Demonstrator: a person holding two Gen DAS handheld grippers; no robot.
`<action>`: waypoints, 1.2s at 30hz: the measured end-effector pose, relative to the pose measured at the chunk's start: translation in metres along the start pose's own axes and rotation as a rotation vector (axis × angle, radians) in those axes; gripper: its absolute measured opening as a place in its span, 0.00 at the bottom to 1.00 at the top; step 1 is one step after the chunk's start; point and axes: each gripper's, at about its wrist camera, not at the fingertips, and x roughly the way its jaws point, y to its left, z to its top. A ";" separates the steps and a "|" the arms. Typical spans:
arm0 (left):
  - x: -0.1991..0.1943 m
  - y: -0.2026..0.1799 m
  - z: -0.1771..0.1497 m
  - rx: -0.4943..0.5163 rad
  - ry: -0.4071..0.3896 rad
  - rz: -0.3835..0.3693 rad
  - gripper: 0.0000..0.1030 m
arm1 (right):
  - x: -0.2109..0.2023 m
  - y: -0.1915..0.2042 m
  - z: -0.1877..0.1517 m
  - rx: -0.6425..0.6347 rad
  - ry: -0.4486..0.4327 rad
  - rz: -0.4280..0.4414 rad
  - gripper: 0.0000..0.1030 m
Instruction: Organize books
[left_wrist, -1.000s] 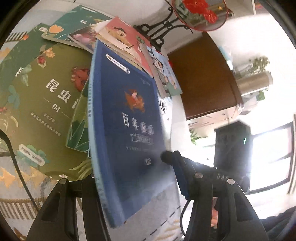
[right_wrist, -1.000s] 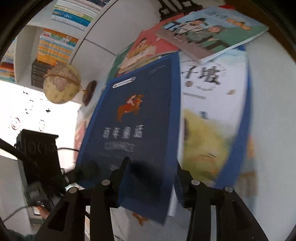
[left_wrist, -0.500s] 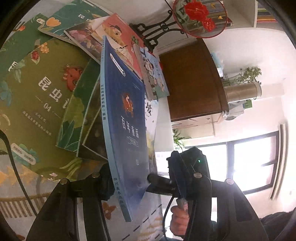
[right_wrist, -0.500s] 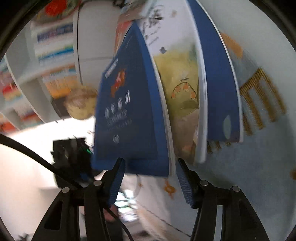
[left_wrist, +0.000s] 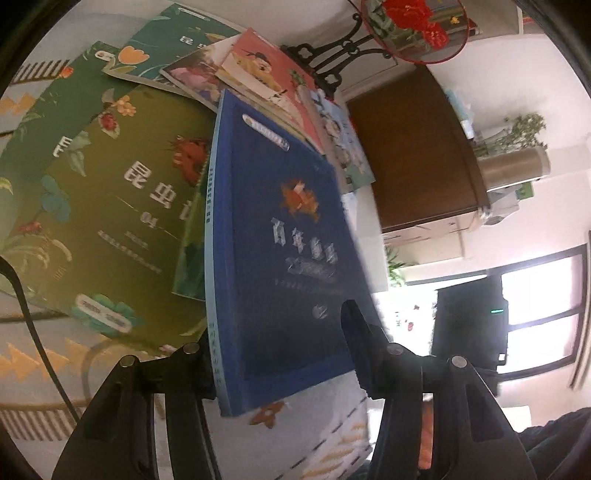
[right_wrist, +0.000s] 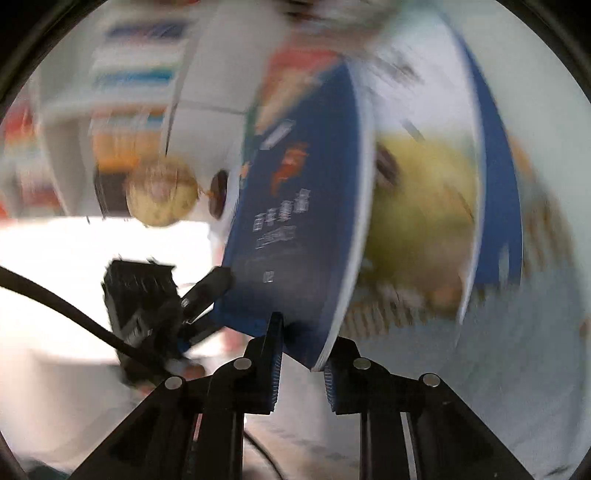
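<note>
A blue book (left_wrist: 280, 258) stands tilted above a spread of picture books (left_wrist: 110, 206), pinched at its lower edge by both the left gripper (left_wrist: 280, 354) and, seemingly through blur, the right gripper (right_wrist: 301, 354), to lift it clear.

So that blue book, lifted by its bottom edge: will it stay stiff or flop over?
Probably fairly stiff: the blue book stands tilted up from the pile without visibly sagging. Its thick page block suggests some weight, so it may tip sideways. The right gripper pinches only the bottom edge while the left gripper straddles it, and the glossy-looking cover might slip.
</note>
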 end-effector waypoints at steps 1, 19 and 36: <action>0.001 0.002 0.002 0.003 0.002 0.008 0.48 | 0.001 0.009 0.003 -0.078 -0.001 -0.048 0.22; 0.021 -0.010 0.004 0.127 -0.075 0.301 0.38 | 0.032 0.016 0.035 -0.227 -0.092 -0.289 0.20; -0.063 -0.054 -0.039 0.375 -0.281 0.495 0.28 | 0.031 0.125 -0.014 -0.753 -0.139 -0.439 0.19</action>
